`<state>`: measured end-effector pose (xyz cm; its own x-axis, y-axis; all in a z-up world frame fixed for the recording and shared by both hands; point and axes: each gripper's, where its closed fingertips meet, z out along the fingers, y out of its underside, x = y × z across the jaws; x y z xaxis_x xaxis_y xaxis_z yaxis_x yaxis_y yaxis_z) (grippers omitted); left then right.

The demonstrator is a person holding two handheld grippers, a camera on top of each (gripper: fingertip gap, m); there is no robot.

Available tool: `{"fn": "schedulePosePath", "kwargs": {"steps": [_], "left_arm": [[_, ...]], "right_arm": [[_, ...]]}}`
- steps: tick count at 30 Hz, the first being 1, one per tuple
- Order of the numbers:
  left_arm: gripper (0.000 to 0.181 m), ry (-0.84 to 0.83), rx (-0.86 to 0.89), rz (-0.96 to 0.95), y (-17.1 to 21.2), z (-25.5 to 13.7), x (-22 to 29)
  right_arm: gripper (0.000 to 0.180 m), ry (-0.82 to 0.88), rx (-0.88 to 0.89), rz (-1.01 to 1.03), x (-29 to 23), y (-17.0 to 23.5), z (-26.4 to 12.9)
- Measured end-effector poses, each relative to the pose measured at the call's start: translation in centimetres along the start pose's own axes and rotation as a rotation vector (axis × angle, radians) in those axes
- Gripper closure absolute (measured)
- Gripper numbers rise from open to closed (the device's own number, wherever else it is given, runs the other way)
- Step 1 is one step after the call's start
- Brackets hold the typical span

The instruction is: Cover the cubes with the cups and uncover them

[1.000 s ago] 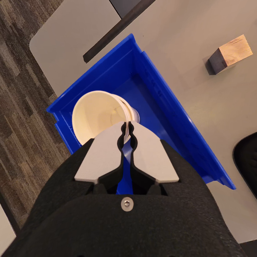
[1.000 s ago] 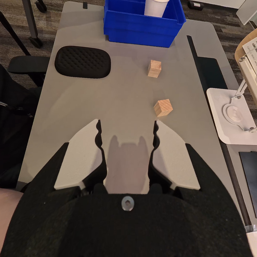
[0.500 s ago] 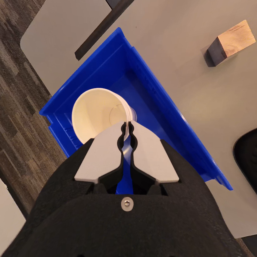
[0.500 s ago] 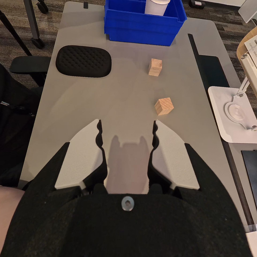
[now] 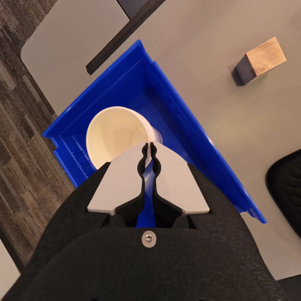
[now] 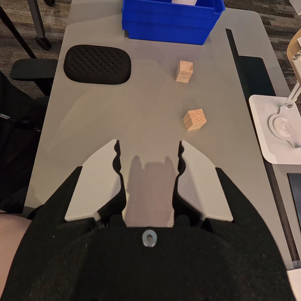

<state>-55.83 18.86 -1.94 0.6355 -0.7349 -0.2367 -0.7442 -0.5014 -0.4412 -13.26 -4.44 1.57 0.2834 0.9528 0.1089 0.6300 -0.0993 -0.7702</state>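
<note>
Now | your left claw (image 5: 149, 143) pinches the cup stack (image 5: 120, 135) rim, frame centre | light, crushable paper: grip gently | right claw (image 6: 149, 141) wide open, empty

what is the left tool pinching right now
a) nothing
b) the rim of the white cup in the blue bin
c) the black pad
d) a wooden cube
b: the left tool is shut on the rim of the white cup, which sits in the blue bin.

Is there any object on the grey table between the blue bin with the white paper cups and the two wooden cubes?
Nothing visible: bare grey table lies between blue bin and both wooden cubes; the black pad sits aside.
</note>
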Motion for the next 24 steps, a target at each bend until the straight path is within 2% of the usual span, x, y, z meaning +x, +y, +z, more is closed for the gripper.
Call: {"fn": "schedulePosePath", "kwargs": {"steps": [13,21,24], "left_arm": [[0.178,-0.062,0.065,0.001,-1.8,-2.3,-0.8],[0.178,-0.128,0.076,0.091,-3.1,-4.8,-0.5],[0.178,-0.216,0.083,0.154,-3.7,-6.1,-0.6]], "right_arm": [[0.113,-0.018,-0.009,0.005,-0.1,0.3,0.2],[0.113,-0.018,-0.005,0.017,0.3,0.5,0.3],[0.113,-0.011,-0.006,0.018,0.4,0.5,0.4]]}}
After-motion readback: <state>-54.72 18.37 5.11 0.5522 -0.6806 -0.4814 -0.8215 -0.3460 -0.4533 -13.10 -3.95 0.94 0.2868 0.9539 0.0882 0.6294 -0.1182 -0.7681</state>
